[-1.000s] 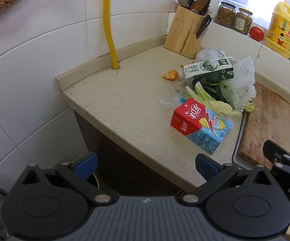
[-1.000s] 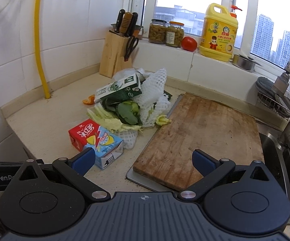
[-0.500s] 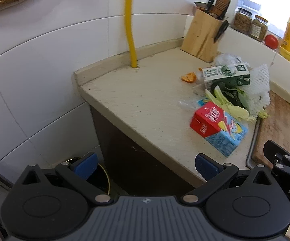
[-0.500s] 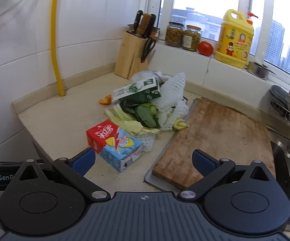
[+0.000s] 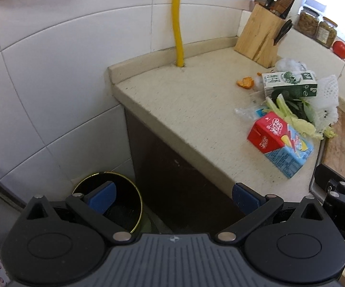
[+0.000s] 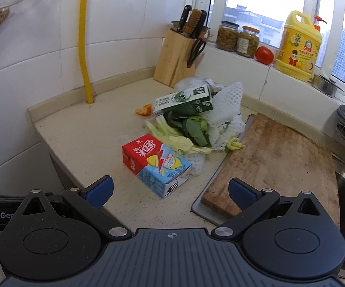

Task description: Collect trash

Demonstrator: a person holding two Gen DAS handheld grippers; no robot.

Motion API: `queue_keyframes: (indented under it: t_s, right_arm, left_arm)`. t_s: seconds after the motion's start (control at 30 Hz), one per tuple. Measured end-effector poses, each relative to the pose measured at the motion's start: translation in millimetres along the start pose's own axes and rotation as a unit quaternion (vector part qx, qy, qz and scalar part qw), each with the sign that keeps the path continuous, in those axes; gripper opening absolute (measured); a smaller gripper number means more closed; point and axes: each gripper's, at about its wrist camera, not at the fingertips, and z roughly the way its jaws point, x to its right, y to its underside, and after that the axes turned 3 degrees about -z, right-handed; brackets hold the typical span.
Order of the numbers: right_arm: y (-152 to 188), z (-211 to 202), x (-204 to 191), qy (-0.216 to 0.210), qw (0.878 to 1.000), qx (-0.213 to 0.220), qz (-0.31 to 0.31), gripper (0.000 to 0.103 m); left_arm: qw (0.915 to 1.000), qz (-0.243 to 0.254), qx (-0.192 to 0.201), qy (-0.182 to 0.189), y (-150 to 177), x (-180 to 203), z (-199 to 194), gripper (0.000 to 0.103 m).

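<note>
While both the left gripper (image 5: 172, 197) and right gripper (image 6: 170, 190) hang spread and empty, the red-and-blue drink carton (image 6: 155, 163) lies on the countertop (image 5: 186, 105) before the scraps (probably light, stiff, possibly drained), best pinched across its narrow flat sides.

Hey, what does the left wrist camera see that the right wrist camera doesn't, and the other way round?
Only the left wrist view shows the round black bin with a yellow rim on the floor beside the dark cabinet, below the counter's edge.

Only the right wrist view shows the yellow detergent jug with a pump on the windowsill, the small metal bowl beside it, and most of the worn wooden cutting board.

Both show the red and blue drink carton lying on the beige counter, the green and white carton on the vegetable scraps, the orange peel and the wooden knife block.
</note>
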Motion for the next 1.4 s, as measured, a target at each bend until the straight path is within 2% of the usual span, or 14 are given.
queue_keyframes:
  t_s: [0.33, 0.6, 0.93, 1.2, 1.4]
  right_arm:
    - [1.7, 1.7, -4.8, -0.002, 1.000, -0.007, 0.001, 0.103]
    - [5.7, 8.5, 1.6, 0.007, 1.000, -0.024, 0.006, 0.103]
    - [-5.2, 23.7, 8.6, -0.013, 1.000, -0.019, -0.001, 0.103]
    - [-12.9, 34.1, 46.9, -0.021, 0.999, 0.003, 0.031, 0.103]
    - [-5.7, 31.7, 78.9, -0.039, 0.995, 0.030, 0.086, 0.103]
  left_arm:
    - [1.0000, -0.002, -0.004, 0.001, 3.1, -4.8, 3.0, 0.102]
    - [0.9998, 0.009, -0.017, 0.001, 4.5, 5.4, 11.2, 0.102]
    - [0.9998, 0.004, -0.009, -0.015, -6.5, 14.8, 17.4, 0.102]
    - [0.9989, 0.038, 0.024, 0.017, -15.2, 45.5, 13.5, 0.102]
    - [0.9975, 0.057, 0.011, 0.040, -8.2, 68.0, 10.5, 0.102]
